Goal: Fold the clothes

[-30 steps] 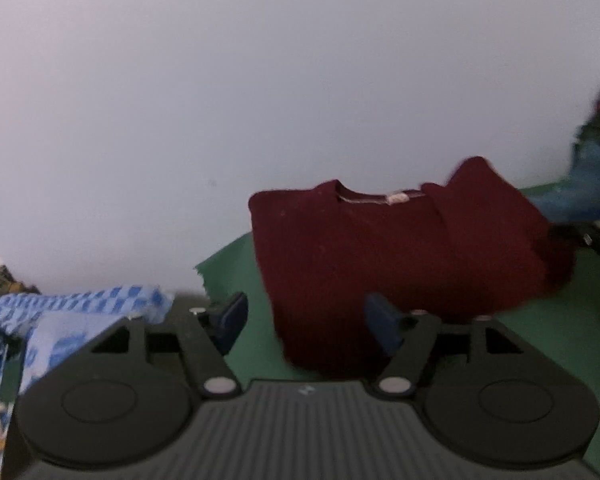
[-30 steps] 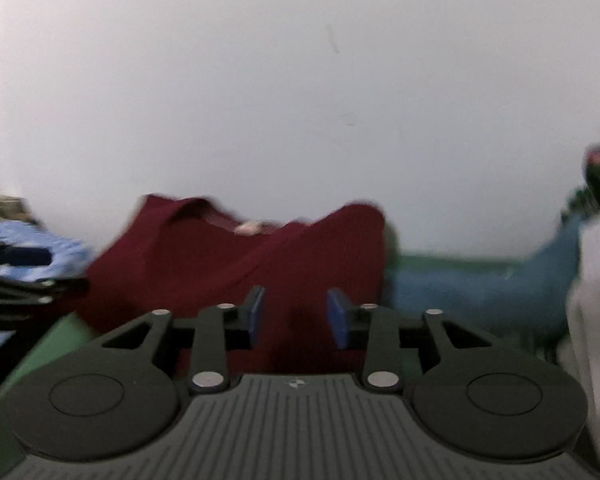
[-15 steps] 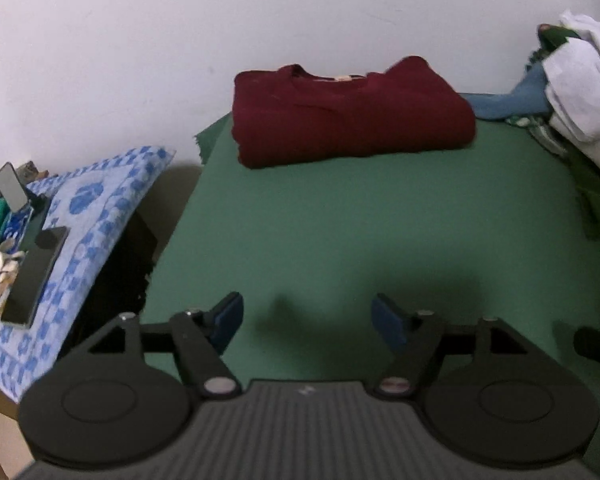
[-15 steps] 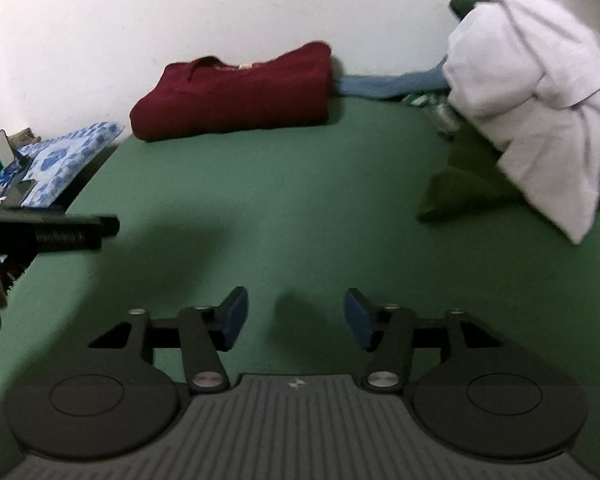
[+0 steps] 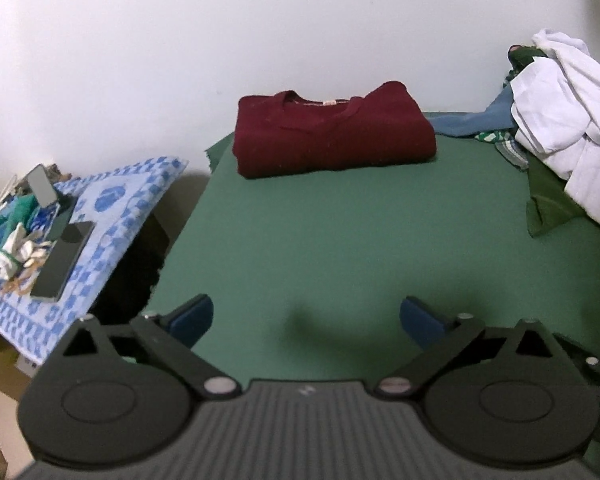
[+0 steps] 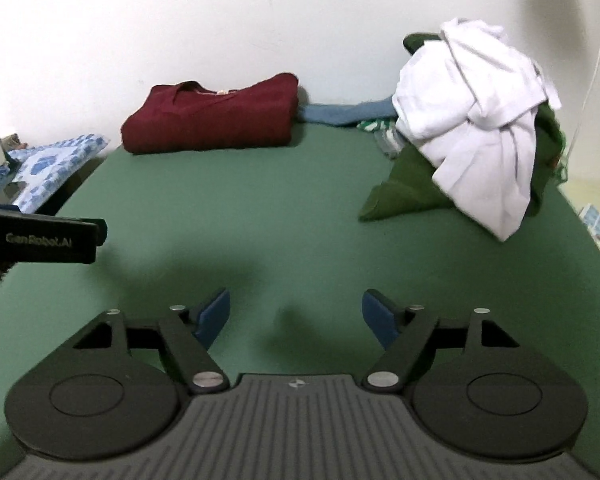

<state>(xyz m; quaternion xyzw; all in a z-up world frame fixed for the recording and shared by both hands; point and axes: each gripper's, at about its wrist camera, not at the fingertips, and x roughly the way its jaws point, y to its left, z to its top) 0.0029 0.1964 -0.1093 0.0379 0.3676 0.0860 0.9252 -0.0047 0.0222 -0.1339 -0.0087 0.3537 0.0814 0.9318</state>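
Above the near part of the green table [image 5: 340,240], the left gripper [image 5: 306,318] hung with its blue pads spread wide and nothing between them. The right gripper [image 6: 296,316] hovered beside it over the same bare cloth, its pads likewise apart and empty; the left tool's black body showed at the left edge of the right wrist view.

Farther out, at the back of the table against the white wall [image 5: 300,20], a maroon sweater [image 5: 334,138] lay as a folded block, neckline and label turned toward the wall, edges fairly square. It already lay as the task would want. Whether it was done with could not be told from this moment.

To the right sat a loose heap: a white garment [image 6: 472,120] draped over a dark green garment [image 6: 404,188], with a blue garment [image 6: 348,114] trailing from under the heap toward the sweater and a striped piece only partly visible. These lay unfolded.

The white garment looked thin, light and limp, so it would likely sag and bunch when lifted and slide little on the cloth. Its hanging lower corner, at the front of the heap, offered a free edge to pinch; a seam or hem there should hold better than a single layer. The sweater looked thicker and heavier, soft but able to keep its shape.

Off the table's left side lay a blue checked cloth [image 5: 116,204] carrying a phone [image 5: 62,260] and small clutter.
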